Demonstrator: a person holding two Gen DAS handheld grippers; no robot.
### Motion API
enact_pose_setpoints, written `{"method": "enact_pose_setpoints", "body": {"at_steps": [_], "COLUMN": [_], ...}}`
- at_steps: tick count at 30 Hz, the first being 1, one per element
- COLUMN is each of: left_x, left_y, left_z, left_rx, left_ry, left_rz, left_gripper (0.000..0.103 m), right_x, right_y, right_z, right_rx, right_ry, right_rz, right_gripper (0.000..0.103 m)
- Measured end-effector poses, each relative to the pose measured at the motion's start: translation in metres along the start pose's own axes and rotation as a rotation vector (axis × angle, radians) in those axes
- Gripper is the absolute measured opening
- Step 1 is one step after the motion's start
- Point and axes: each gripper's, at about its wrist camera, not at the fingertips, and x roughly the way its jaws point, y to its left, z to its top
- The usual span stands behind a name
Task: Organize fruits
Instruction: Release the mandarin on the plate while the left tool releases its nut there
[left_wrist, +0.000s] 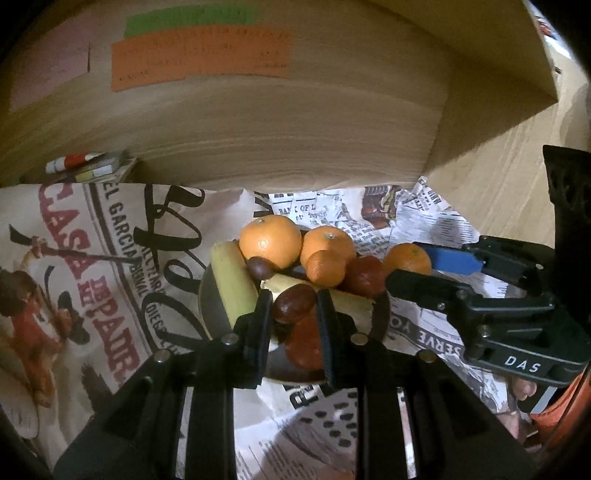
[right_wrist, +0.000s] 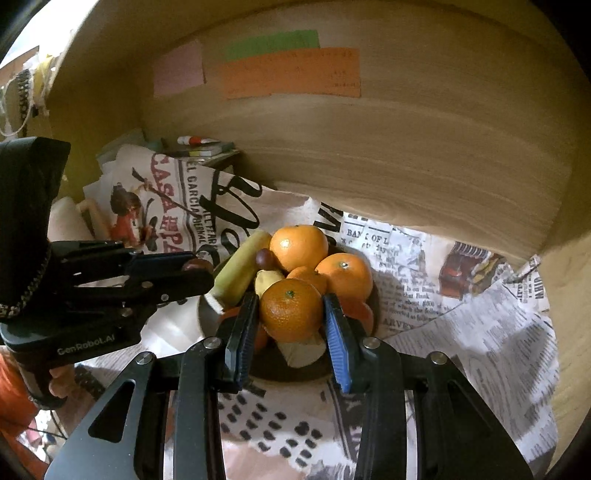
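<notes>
Left gripper (left_wrist: 293, 306) was clamped on a small dark red-brown fruit (left_wrist: 293, 302), one finger pressing each side, held above the near part of the bowl (left_wrist: 212, 295). Right gripper (right_wrist: 291, 314) pinched an orange (right_wrist: 291, 309) between its blue-padded fingers (right_wrist: 338, 332), also over the bowl's near side.

The dark bowl sat on newspaper (right_wrist: 480, 332) covering the desk (right_wrist: 569, 332), near the back edge where a wooden panel (right_wrist: 406, 147) rose behind it. In the bowl: two more large oranges (right_wrist: 299, 247) at the back and right, a smaller orange (left_wrist: 325, 268) in the middle, a greenish banana (right_wrist: 242, 266) along the left side, a second, paler banana (left_wrist: 314, 291) lying across the centre, and a small dark fruit (right_wrist: 265, 257) between the green banana and the back orange. More red-brown fruits (left_wrist: 364, 277) lay toward the right side in the left wrist view.

A printed cloth bag (left_wrist: 92, 277) lay left of the bowl, overlapping the newspaper. A red-and-white tube (right_wrist: 197, 140) and sticky notes sat in the back-left corner. Pink, green and orange paper notes (right_wrist: 291, 72) were stuck on the panel. An orange sleeve (right_wrist: 14, 398) showed behind the left gripper in the right wrist view.
</notes>
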Motion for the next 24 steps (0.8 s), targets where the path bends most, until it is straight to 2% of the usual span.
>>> {"method": "enact_pose_setpoints", "body": {"at_steps": [12,20,24], "left_x": [0.045,0.061,0.06], "left_y": [0.009,0.005,0.004], "left_z": [0.007,0.008,0.007], "left_rx": [-0.006,0.011,0.006], "left_ry": [0.081,0.11,0.107], "left_rz": [0.001,0.019,0.025], "left_gripper": [0.023,0.024,0.033], "right_x": [0.047,0.049,0.049], "right_y": [-0.023,-0.021,-0.023], "right_z": [-0.007,-0.007,-0.007], "right_rx": [0.052,0.037,0.045], "right_ry": [0.09,0.079,0.078], "right_rz": [0.003,0.013,0.025], "right_gripper": [0.033,0.033,0.034]}}
